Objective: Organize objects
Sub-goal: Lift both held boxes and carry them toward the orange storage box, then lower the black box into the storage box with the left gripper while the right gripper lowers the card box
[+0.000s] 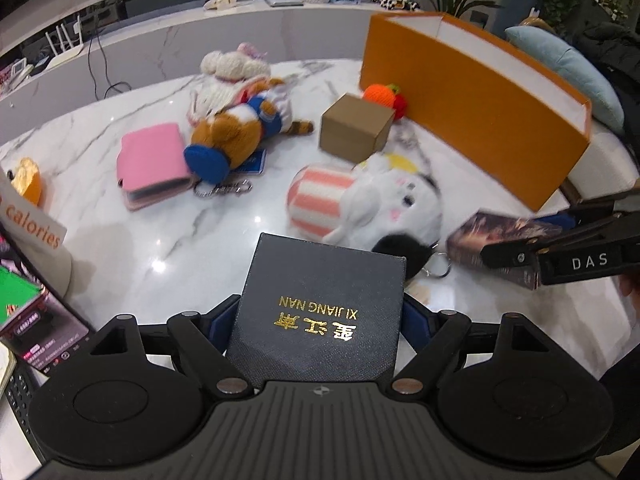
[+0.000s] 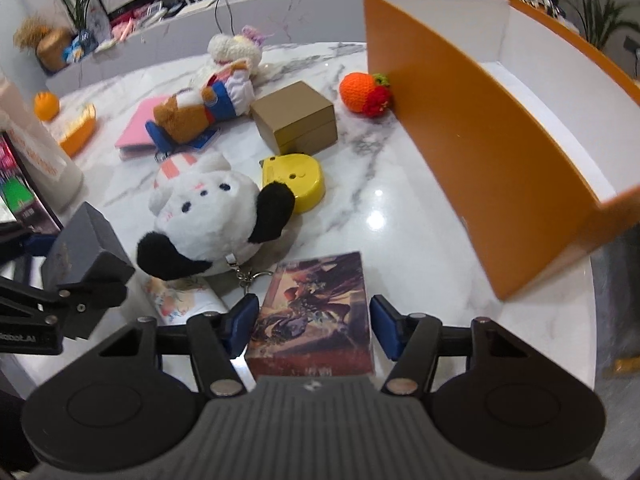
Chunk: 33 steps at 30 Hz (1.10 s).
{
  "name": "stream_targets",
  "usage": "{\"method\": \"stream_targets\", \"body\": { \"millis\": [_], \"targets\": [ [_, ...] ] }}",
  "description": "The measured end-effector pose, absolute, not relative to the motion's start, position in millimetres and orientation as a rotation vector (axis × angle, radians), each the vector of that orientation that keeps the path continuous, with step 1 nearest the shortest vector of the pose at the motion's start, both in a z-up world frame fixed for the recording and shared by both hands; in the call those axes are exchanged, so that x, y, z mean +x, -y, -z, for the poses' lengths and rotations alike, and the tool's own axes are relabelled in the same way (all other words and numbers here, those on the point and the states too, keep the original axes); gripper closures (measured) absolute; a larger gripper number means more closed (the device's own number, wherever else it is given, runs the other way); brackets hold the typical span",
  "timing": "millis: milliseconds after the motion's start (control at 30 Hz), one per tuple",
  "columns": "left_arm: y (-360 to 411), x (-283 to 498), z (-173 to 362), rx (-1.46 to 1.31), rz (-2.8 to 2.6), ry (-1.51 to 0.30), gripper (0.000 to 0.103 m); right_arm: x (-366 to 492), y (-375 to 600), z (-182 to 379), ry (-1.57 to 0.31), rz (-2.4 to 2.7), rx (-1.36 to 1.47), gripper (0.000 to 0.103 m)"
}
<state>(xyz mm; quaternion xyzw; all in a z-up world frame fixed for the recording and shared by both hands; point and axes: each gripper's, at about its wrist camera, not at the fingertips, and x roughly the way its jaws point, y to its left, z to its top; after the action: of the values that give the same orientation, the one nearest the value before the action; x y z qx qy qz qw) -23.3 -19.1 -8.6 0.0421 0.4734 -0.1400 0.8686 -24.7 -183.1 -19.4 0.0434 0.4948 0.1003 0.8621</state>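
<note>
My left gripper [image 1: 320, 316] is shut on a dark blue box with gold lettering [image 1: 320, 312], held above the marble table [image 1: 160, 240]; the box also shows in the right wrist view [image 2: 86, 240]. My right gripper [image 2: 312, 320] has its blue pads on both sides of a picture-printed box [image 2: 316, 308]; the left pad touches it, and a small gap shows at the right pad. That box also shows in the left wrist view [image 1: 500, 240]. A big orange box with a white inside [image 2: 500, 120] stands open at the right.
On the table lie a white plush with black ears [image 2: 208, 216], a yellow case [image 2: 296, 180], a brown cardboard box [image 2: 296, 120], a knitted orange fruit [image 2: 360, 92], a brown plush toy [image 2: 192, 116], a white plush toy [image 2: 236, 52] and a pink wallet [image 1: 152, 164]. A screen [image 1: 24, 304] stands at the left.
</note>
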Motion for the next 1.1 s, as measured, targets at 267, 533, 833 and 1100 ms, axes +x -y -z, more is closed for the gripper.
{"method": "stream_targets", "body": {
  "millis": [267, 533, 833, 1100],
  "targets": [
    [30.6, -25.4, -5.3, 0.087, 0.306, -0.961, 0.008, -29.5, 188.6, 3.6, -1.027, -0.261, 0.185, 0.041],
    [27.2, -24.8, -14.3, 0.051, 0.299, -0.937, 0.008, -25.8, 199.8, -26.9, -0.950, -0.283, 0.260, 0.041],
    [54.8, -12.5, -44.2, 0.099, 0.325, -0.890, 0.008, -3.7, 232.2, -95.8, -0.777, -0.287, 0.365, 0.041],
    [106.3, 14.7, -88.9, 0.122, 0.351, -0.844, 0.008, 20.9, 278.8, -128.3, -0.677, -0.228, 0.341, 0.041]
  ]
}}
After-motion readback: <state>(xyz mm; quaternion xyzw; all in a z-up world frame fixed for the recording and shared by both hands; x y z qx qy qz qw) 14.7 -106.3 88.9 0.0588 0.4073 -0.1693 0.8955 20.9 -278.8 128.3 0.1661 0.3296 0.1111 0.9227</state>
